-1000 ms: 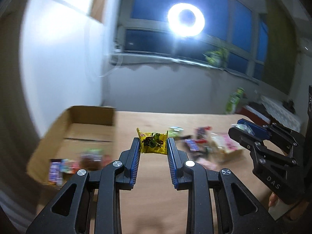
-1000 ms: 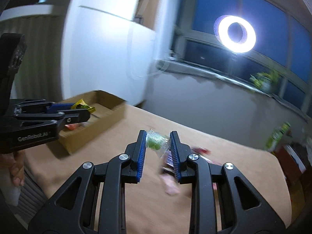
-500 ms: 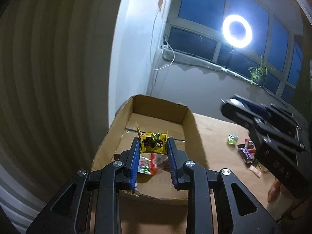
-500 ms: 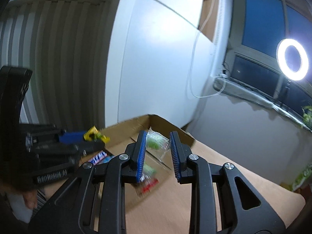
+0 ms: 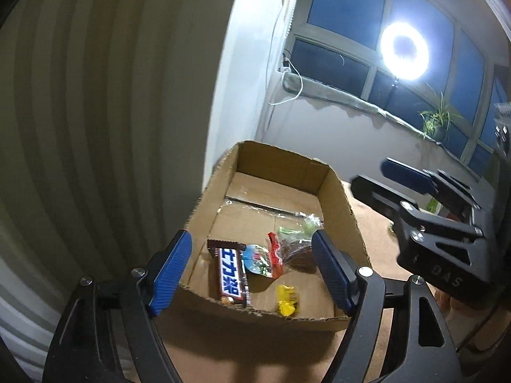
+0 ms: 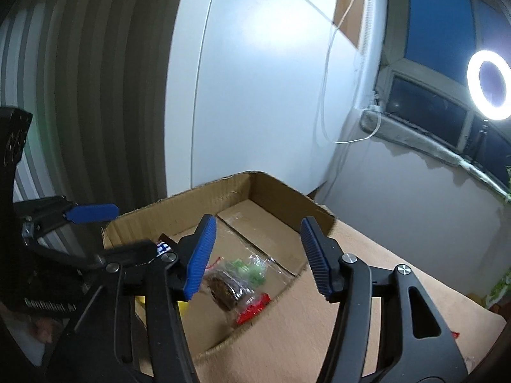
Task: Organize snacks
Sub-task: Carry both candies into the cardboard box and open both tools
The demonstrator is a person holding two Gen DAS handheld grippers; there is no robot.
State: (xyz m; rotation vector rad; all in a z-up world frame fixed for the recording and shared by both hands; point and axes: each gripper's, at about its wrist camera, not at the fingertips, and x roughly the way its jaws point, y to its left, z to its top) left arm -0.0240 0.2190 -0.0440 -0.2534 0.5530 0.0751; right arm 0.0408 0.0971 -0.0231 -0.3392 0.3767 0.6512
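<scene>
Both drops just happened. A moment ago the left gripper [image 5: 252, 271] was pinching the yellow packet [image 5: 287, 299] and the right gripper [image 6: 255, 255] was pinching the clear bag of green sweets [image 6: 252, 269], both carried over from the surface. Now both sets of fingers are spreading apart with nothing between them, so both are released.

Where things are:
- Yellow packet lies on the floor of the cardboard box [image 5: 345, 210], near the front wall, just right of the brown chocolate bar [image 5: 228, 276].
- Clear bag of green sweets lies mid-box, close to the right wall, next to a dark round snack in clear wrap [image 6: 223, 290] and a red wrapper [image 6: 252, 311].
- A round blue-and-white packet [image 5: 255, 260] sits between the chocolate bar and the red wrapper.

Both grippers hover above the near end of the box, angled down into it. In the left view the right gripper sits just off the box's right side; in the right view the left one sits over the left wall.

Read: two more snacks are boxed, nothing snagged on the fingers, and both landed inside the walls. The far half of the box is bare cardboard, so there's plenty of room. A few items show at the far right edge of the surface [image 6: 383, 281], too small to identify. My guess is the task isn't finished; next would be swinging both grippers back there for another pair.
</scene>
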